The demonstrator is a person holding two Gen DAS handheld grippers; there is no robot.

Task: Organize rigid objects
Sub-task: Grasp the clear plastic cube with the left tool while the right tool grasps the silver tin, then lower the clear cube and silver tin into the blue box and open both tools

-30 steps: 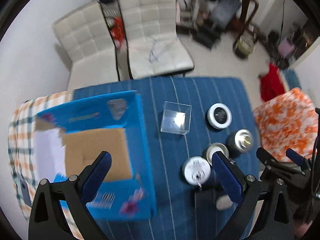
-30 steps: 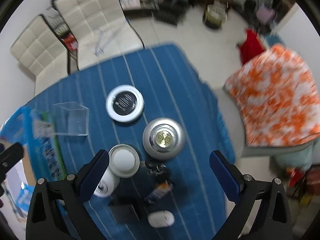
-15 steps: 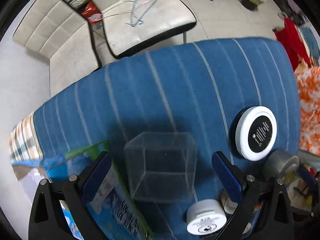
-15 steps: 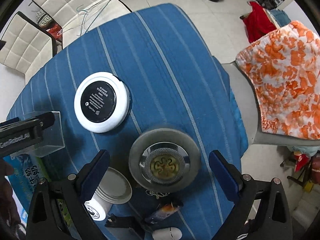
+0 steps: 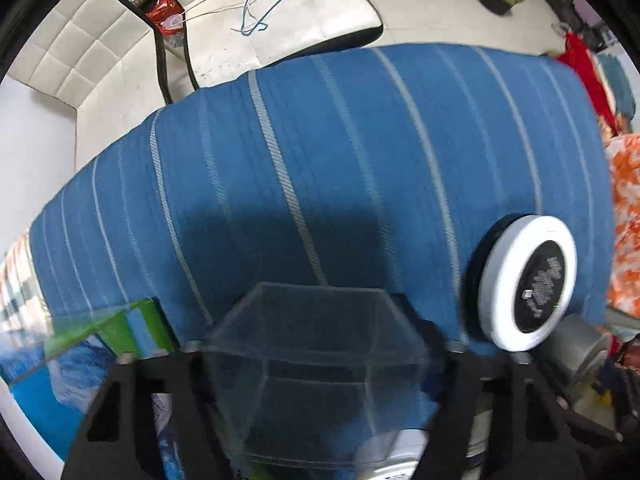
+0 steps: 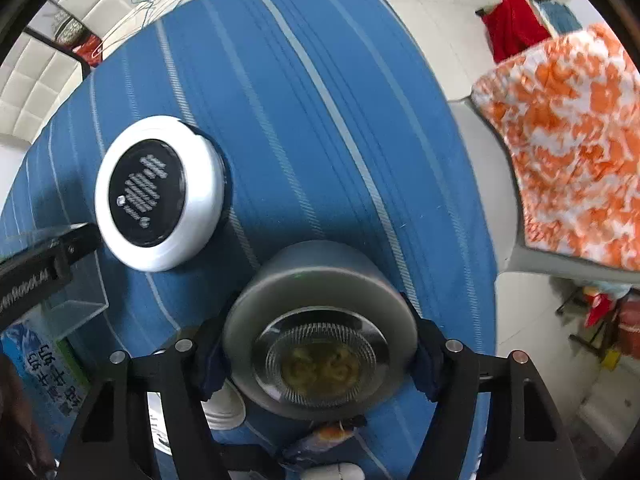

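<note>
Between both pairs of fingers sit the clear box [image 5: 316, 364] and silver tin [image 6: 320, 336].

Right gripper [image 6: 320, 354] fingers [image 6: 426, 364] close on the grey round tin [image 6: 320, 336]; white-rimmed disc [image 6: 160, 196] lies at 10 o'clock.

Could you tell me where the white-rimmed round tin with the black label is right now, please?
The white-rimmed round tin stands on the blue striped tablecloth, left of centre in the right wrist view, between the clear plastic box and the grey metal canister.
</note>
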